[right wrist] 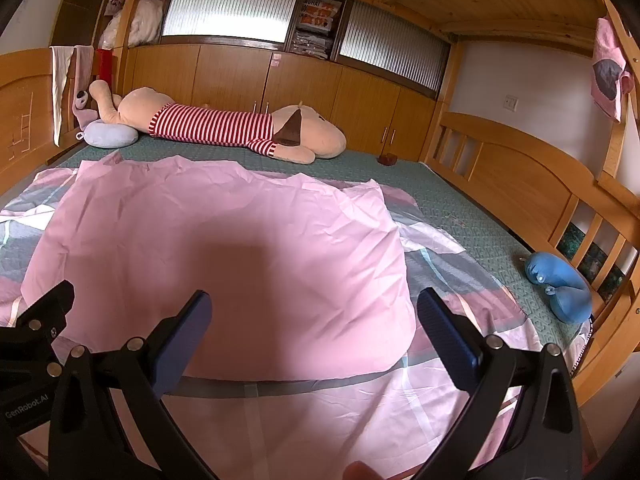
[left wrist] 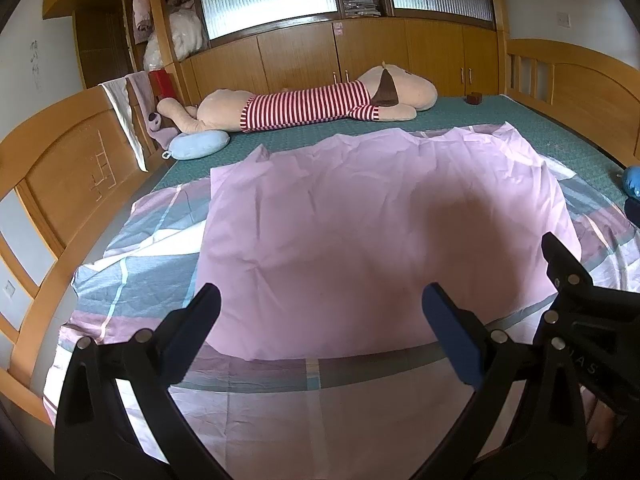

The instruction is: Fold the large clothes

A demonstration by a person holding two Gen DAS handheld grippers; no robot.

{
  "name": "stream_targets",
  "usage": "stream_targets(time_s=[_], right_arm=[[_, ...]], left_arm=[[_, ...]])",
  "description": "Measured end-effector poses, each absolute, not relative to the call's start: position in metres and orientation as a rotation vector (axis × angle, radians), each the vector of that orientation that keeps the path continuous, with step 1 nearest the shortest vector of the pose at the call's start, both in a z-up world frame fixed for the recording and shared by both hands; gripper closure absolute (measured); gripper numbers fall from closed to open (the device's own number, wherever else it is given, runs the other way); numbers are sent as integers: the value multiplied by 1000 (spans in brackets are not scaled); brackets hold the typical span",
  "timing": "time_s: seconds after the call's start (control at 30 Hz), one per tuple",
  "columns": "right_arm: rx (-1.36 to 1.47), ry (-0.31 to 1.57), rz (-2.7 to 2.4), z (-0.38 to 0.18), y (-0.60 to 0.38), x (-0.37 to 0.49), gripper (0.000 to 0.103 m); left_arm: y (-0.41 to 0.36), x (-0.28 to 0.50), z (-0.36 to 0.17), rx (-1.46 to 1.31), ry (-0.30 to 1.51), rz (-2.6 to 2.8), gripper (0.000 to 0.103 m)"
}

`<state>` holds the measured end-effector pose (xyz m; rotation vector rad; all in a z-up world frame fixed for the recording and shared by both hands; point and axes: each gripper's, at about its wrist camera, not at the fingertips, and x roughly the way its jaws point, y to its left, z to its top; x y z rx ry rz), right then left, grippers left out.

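A large pink cloth (left wrist: pixel 360 220) (right wrist: pixel 224 248) lies folded and flat on a pink, grey and blue patterned sheet (left wrist: pixel 152 264) (right wrist: pixel 320 412) spread over the bed. My left gripper (left wrist: pixel 320 320) hovers open above the cloth's near edge, nothing between its blue-padded fingers. My right gripper (right wrist: pixel 316 320) is also open, above the cloth's near right corner, and holds nothing. The right gripper's black body (left wrist: pixel 576 292) shows at the right edge of the left wrist view, and the left one's body (right wrist: pixel 36 328) at the left edge of the right wrist view.
A long plush dog in a red striped shirt (left wrist: pixel 320 108) (right wrist: pixel 224 126) lies along the far side of the green mattress (left wrist: pixel 560 136). A pale blue neck pillow (left wrist: pixel 200 144) sits far left, a blue plush (right wrist: pixel 560 284) at the right. Wooden bed rails (right wrist: pixel 520 184) and cabinets surround the bed.
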<state>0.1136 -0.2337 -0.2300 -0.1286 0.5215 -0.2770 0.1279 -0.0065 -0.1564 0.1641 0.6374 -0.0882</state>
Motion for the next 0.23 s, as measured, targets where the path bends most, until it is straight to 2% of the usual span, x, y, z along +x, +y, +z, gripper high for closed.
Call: stream_targets(time_s=[0.13, 0.23], right_arm=[[-125, 497, -245, -234, -244, 116, 1], [-11, 484, -254, -239, -290, 126, 1]], left_arm=[[-4, 132, -163, 181, 638, -77, 2], [1, 140, -166, 184, 635, -56, 2]])
